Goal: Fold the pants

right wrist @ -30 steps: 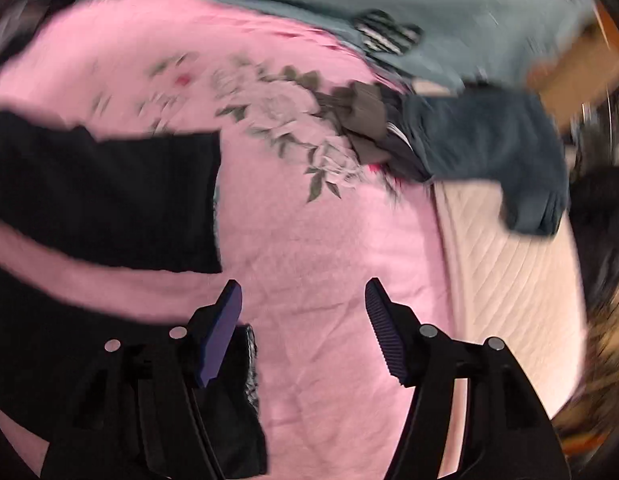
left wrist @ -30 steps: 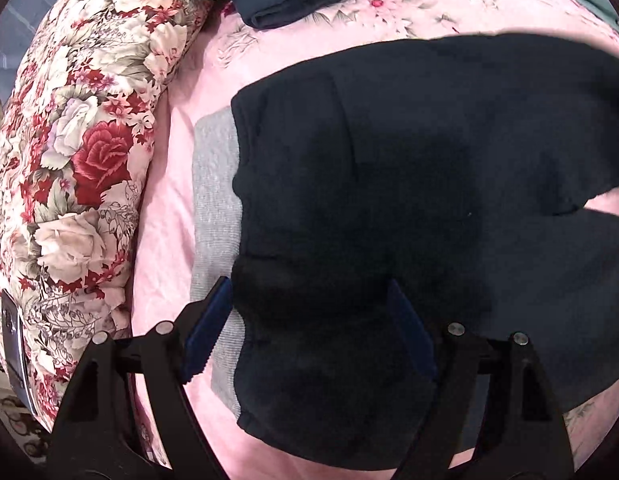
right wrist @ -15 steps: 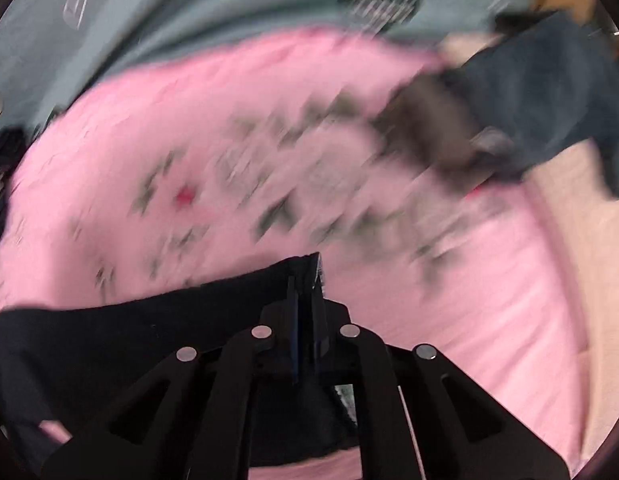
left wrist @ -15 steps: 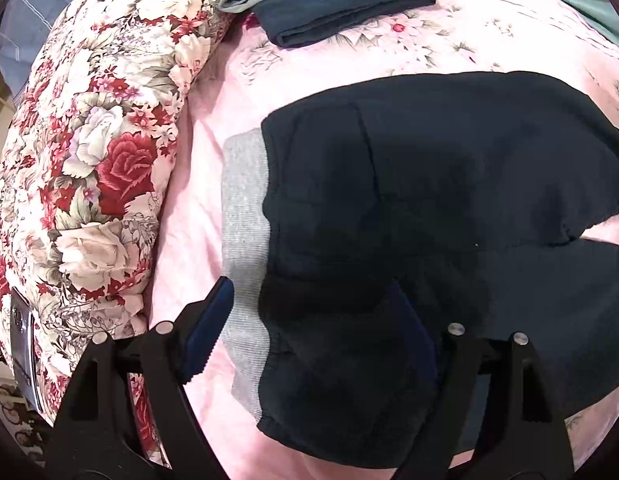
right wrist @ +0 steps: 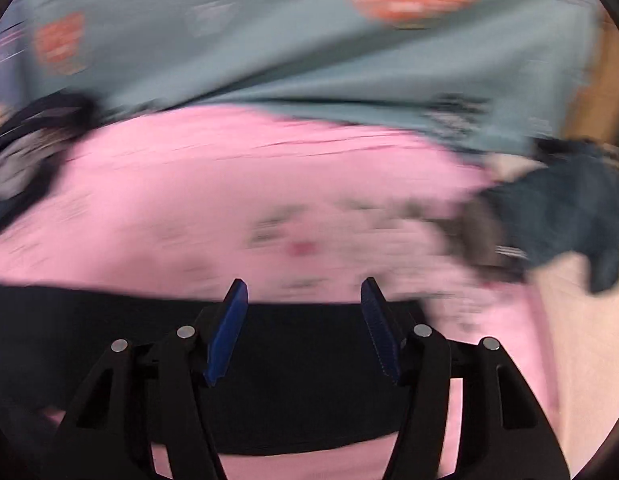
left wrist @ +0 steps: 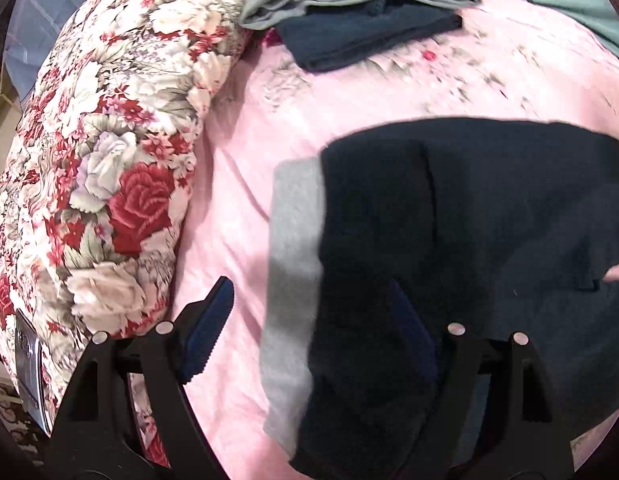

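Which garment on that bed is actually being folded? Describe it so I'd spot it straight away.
Start at the big rose-patterned floral quilt on the left, then cross the pink bedsheet beside it. Spread flat there are the dark navy fleece pants. Unlike the folded grey and navy clothes stacked farther back, they lie unfolded and have a light grey waistband.

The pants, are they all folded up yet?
Not yet. The pants lie flat on the pink bedspread, one leg seemingly laid over the other, grey waistband showing. Both the left gripper and right gripper are open above them, holding nothing. Folding them shorter and stacking them with the folded clothes is left.
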`<state>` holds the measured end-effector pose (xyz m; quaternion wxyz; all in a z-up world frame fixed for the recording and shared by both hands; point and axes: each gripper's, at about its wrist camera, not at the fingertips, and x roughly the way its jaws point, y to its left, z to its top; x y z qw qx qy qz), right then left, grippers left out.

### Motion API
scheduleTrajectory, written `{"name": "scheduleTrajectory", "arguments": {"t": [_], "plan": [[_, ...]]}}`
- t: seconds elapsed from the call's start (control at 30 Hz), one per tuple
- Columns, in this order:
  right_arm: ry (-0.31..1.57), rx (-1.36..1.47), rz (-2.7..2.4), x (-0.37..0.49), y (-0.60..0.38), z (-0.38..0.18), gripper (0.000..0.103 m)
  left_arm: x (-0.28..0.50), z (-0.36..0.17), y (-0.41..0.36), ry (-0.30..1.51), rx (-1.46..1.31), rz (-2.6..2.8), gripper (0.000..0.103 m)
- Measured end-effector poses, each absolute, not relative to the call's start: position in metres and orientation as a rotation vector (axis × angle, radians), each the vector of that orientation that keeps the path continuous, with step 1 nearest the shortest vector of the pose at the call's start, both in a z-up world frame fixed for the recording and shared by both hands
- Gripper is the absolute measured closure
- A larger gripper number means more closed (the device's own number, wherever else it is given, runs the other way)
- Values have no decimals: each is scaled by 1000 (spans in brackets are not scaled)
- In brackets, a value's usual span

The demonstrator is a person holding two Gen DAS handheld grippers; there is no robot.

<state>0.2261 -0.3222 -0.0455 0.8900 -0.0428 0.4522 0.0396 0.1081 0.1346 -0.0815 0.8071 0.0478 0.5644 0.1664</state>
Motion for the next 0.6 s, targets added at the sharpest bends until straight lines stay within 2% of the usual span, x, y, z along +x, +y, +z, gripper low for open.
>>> {"name": "scheduleTrajectory", "arguments": {"t": [0.27,0.47,0.53,0.57,0.6], "plan": [[1037,-305,461,248,-169,-93,44,151,-77,168,1167,36,366,23],[1033,-477,467,255,-135,-110,45,193,-95,174,1192,82,323,20],[1052,-438,510,256,-130,-112,66,202,-100,171,1184,96,301,20],[1070,-412,546,255,-130,-111,92,205,-102,168,1188,102,287,20],[1089,-409,566,253,-128,-111,103,209,-106,164,1195,105,265,20]]}}
